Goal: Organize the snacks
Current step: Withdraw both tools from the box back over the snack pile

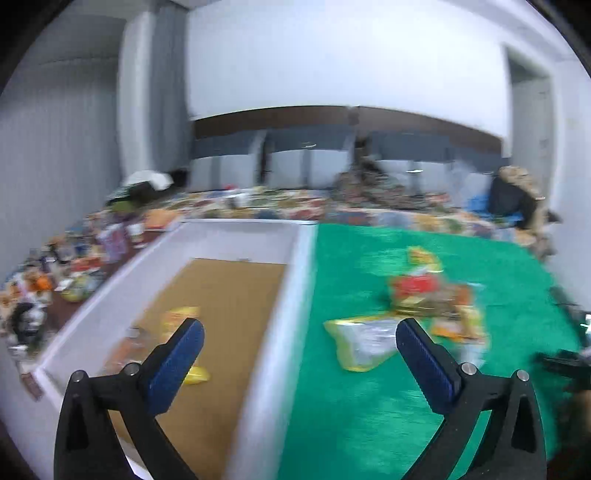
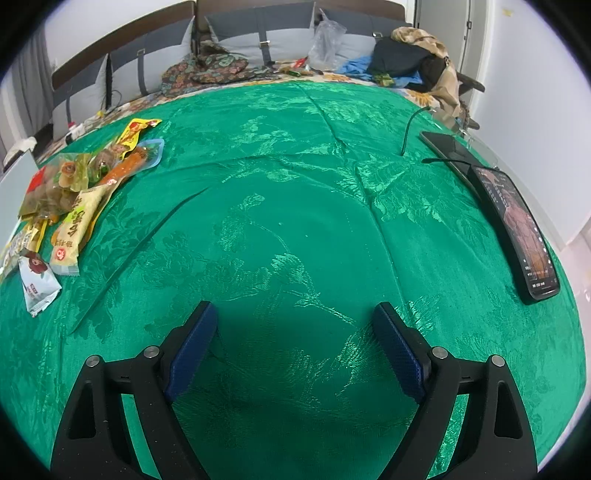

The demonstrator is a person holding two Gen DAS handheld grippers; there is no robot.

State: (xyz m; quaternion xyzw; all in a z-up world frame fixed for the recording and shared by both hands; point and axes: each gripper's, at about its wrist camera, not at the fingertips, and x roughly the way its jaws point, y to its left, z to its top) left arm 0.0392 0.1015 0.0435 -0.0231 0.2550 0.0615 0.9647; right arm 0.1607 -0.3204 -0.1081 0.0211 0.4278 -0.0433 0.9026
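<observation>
The left wrist view is blurred. A white box [image 1: 295, 295] with a brown cardboard floor stands at the left, with a few yellow and orange snack packets [image 1: 181, 317] lying inside. On the green cloth [image 1: 369, 406] to its right lies a yellow and silver packet [image 1: 365, 339], with a pile of mixed snacks [image 1: 417, 291] behind it. My left gripper [image 1: 300, 326] hangs open above the box's right wall, nothing between its fingers. My right gripper [image 2: 295, 306] is open over bare green cloth. The snack pile [image 2: 75, 206] lies far to its left, with a small white packet [image 2: 37, 284] nearest.
Two dark phones [image 2: 524, 229] and a cable [image 2: 410, 125] lie along the cloth's right edge. Behind the cloth are grey cushions [image 2: 258, 33], a patterned bag [image 2: 207, 70] and heaped clothes [image 2: 406, 59]. More clutter sits left of the box [image 1: 74, 266].
</observation>
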